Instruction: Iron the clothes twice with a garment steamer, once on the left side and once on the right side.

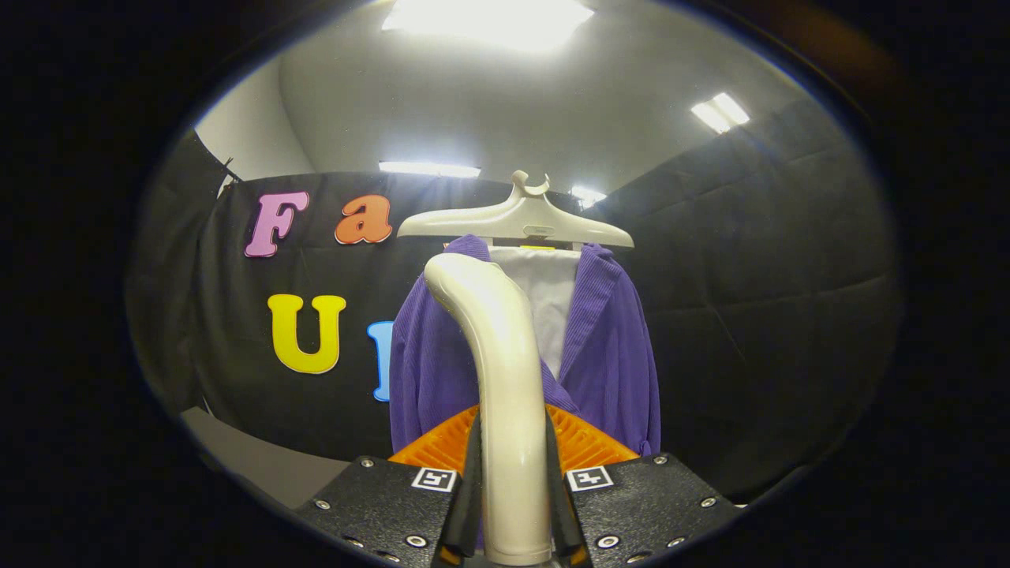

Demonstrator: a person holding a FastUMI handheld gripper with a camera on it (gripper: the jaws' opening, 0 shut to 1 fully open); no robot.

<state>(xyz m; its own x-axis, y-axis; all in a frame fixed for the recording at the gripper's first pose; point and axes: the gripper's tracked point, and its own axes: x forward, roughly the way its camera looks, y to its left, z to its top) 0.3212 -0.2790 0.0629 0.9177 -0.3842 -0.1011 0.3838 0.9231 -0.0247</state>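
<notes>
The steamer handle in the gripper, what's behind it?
Behind the steamer handle, clamped between the gripper fingers, hangs a purple shirt on a pale hanger, with white backing at its open front. The handle covers the shirt's middle strip, so any buttons stay hidden.

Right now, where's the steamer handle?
In the gripper view the steamer handle stands upright, clamped between the gripper fingers, in front of the purple garment hanging on the hanger.

Black cloth wall [750,260] beneath a pale ceiling [489,102] with bright light panels [485,17].
</notes>
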